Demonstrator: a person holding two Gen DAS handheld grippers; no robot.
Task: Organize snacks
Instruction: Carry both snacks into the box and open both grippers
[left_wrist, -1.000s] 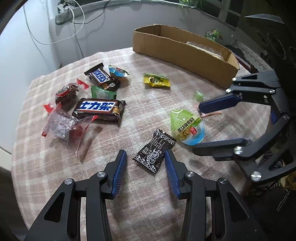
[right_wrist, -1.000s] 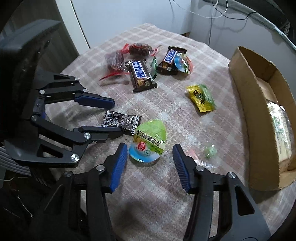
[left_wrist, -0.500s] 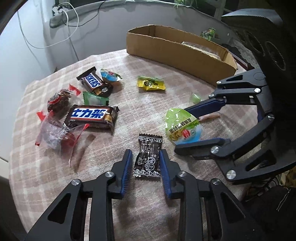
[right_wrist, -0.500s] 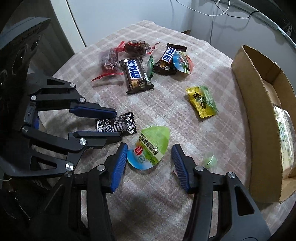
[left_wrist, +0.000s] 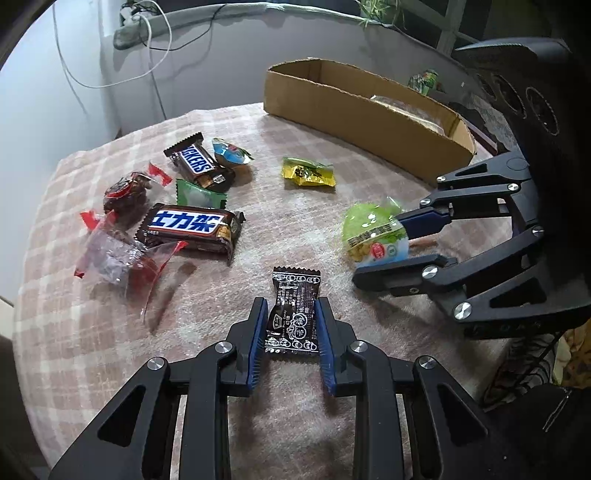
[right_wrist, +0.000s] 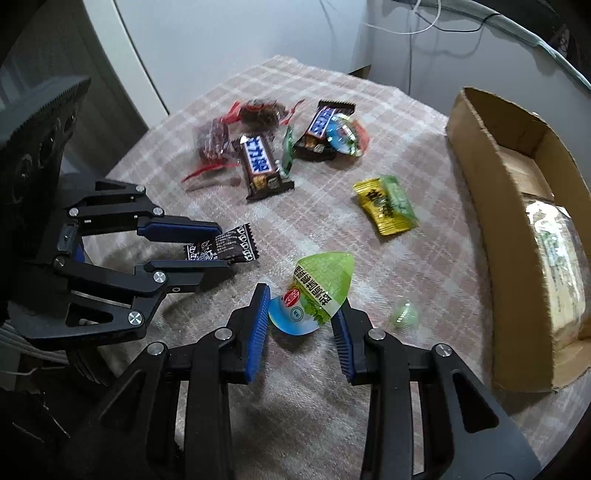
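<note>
Black snack packet (left_wrist: 293, 314) clamped in left tool (left_wrist: 291, 325); right tool (right_wrist: 301, 314) closing (jelly cup (right_wrist: 314, 295) pinched).

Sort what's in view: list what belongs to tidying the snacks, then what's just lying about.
Job: black packet in left gripper; jelly cup between right gripper's closing jaws; chocolate bars; yellow sweet; cardboard box.
Lying about: cables; plant.

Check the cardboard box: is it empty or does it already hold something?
Not empty. The open-topped cardboard box already holds a clear-wrapped packet lying on its floor; nothing else shows inside.
</note>
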